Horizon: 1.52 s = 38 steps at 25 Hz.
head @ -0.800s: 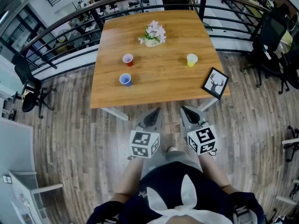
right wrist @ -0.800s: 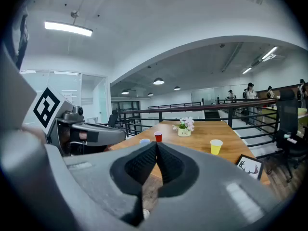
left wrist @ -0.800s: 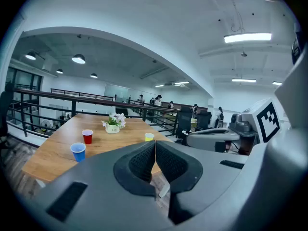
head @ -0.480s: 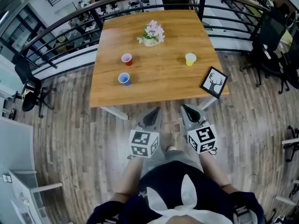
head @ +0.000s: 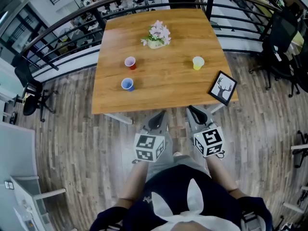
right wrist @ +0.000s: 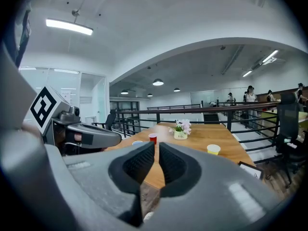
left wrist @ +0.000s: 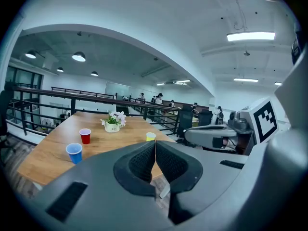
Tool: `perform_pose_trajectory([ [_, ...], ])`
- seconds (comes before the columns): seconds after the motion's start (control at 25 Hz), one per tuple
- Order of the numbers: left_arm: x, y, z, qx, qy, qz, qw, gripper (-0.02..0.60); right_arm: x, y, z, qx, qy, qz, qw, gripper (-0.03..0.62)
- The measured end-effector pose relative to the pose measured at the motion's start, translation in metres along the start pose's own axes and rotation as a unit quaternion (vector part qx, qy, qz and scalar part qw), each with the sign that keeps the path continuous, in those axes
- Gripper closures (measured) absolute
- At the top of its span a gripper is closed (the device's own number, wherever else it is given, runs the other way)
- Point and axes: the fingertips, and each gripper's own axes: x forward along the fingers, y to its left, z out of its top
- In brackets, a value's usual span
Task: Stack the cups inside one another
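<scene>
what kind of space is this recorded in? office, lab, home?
Most likely an open-plan office, on a mezzanine or balcony level: a black railing runs round the wooden table, swivel office chairs stand nearby, and strip lights line a wide white ceiling.

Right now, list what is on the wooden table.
On the wooden table: a red plastic cup, a blue plastic cup, a yellow plastic cup, all apart; a white pot of pink flowers; a black-framed deer picture at its near right corner. Anything beneath the picture is covered.
</scene>
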Motion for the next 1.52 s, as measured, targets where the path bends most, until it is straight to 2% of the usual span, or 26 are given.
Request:
perform_pose_trajectory([
  [0.52,0.083,0.062,0.031,-0.005,0.007,-0.014,0.9999,0.563,0.088,-0.061,0.017,-0.005,0.014,-0.019,1.000,0.563],
  [0.72,0.112,0.084,0.038,-0.009,0.013,-0.018,0.9997,0.563,0.120,-0.089,0.022,-0.009,0.022,-0.034,0.999,0.488],
  [0.96,0.138,0.110,0.052,-0.010,0.018,-0.022,0.9995,0.563,0.148,-0.128,0.033,-0.011,0.026,-0.072,0.997,0.436],
  [1.52,0.207,0.167,0.068,-0.012,0.040,-0.061,0.9972,0.563,0.218,-0.194,0.022,0.006,0.077,-0.139,0.987,0.350],
])
